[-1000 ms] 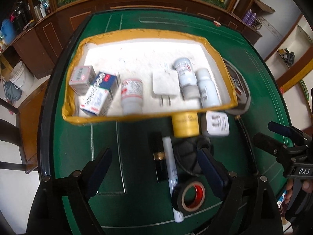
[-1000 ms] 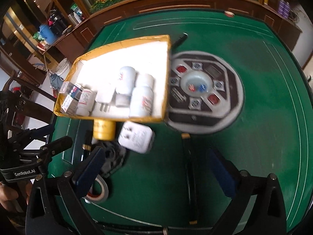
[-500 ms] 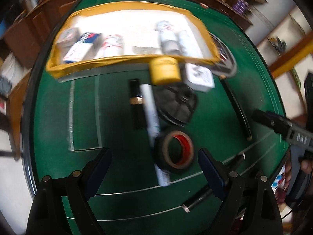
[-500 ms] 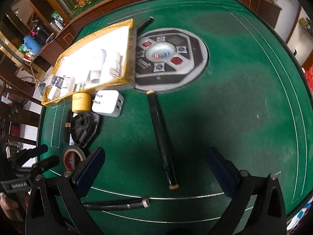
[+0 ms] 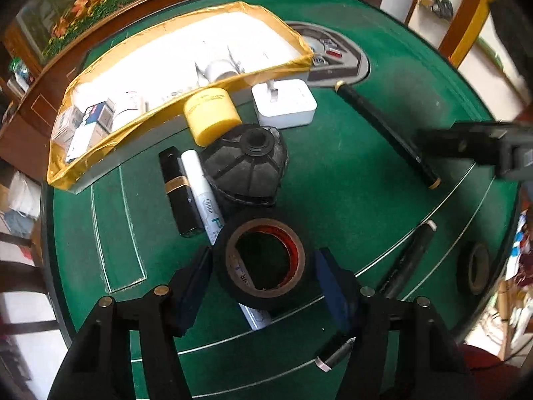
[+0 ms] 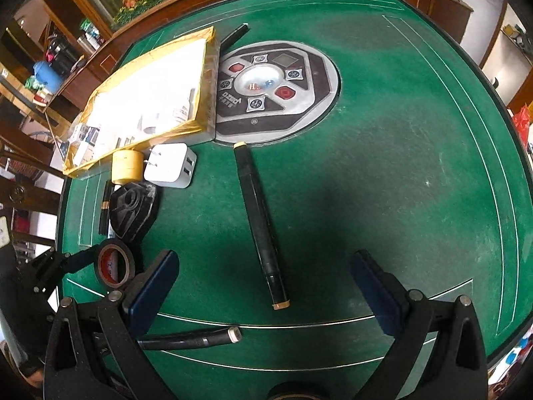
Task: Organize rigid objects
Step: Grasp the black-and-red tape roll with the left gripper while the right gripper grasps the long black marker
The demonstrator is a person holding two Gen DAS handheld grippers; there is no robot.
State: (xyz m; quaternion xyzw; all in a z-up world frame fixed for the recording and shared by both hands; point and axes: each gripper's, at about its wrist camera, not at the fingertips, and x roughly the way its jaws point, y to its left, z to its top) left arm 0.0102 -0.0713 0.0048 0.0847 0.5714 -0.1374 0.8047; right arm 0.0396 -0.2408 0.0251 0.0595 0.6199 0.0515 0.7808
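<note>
A black tape roll (image 5: 263,260) with a red core lies on the green table between the jaws of my left gripper (image 5: 263,273); the jaws stand open around it, close to its sides. The roll (image 6: 115,263) also shows in the right wrist view. My right gripper (image 6: 266,286) is open and empty, with a long black stick (image 6: 260,223) lying between its jaws. The yellow-rimmed tray (image 5: 299,50) holds bottles and boxes. Before it lie a yellow cap (image 5: 211,115), a white charger (image 5: 286,103), a black domed piece (image 5: 248,163), a white marker (image 5: 203,193) and a black lipstick (image 5: 180,193).
A round dice panel (image 6: 276,90) sits in the table's middle. A black pen (image 6: 190,338) lies near the front edge, another (image 6: 235,35) behind the tray. A second tape roll (image 5: 473,266) lies at the right edge. Wooden cabinets ring the table.
My left gripper has come down and forward around the tape roll, and its jaws have narrowed. My right gripper has pulled back and swung right over the black stick.
</note>
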